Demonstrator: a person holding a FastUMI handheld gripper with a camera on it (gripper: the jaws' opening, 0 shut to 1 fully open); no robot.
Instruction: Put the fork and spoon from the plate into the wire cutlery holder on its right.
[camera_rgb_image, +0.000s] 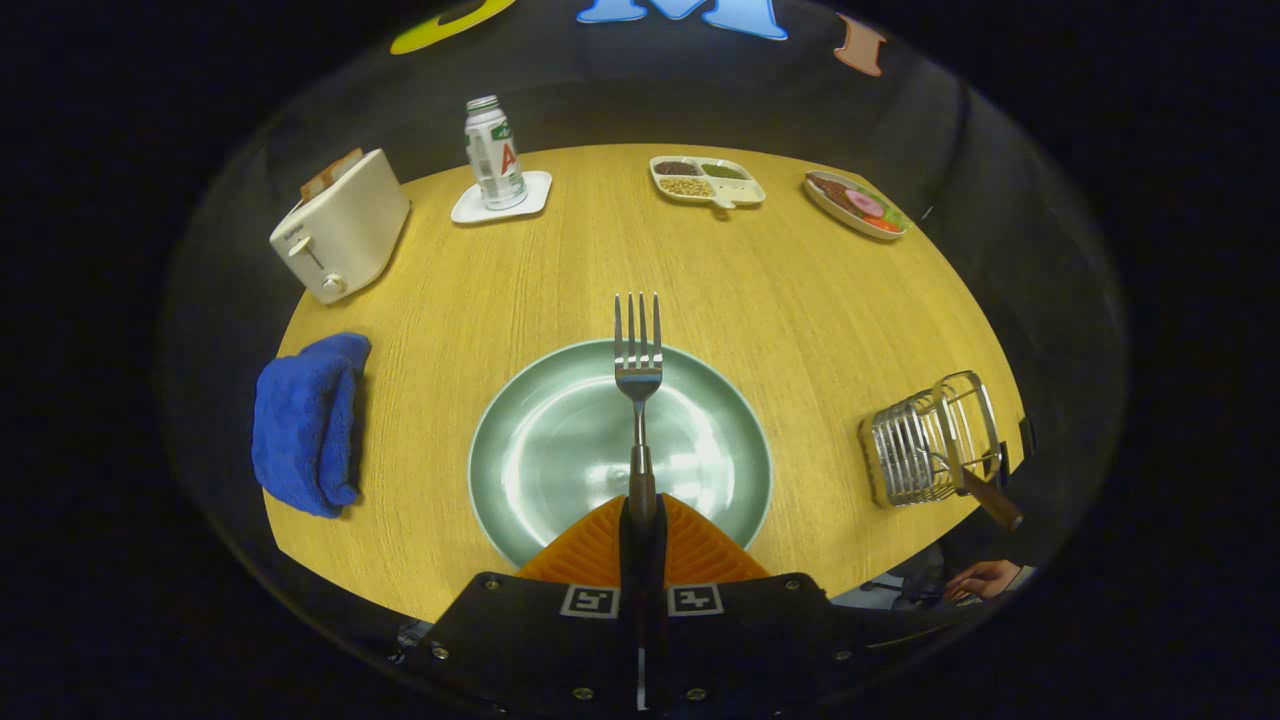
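The fork (638, 375) handle vanishes between the hand-held gripper (640, 525) fingers, which also cover the plate's (530, 450) near rim at the desk's (800, 300) near edge.

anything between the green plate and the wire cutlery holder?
No. In the gripper view, only bare wooden table lies between the round pale-green plate and the wire cutlery holder. The gripper is shut on the metal fork above the plate.
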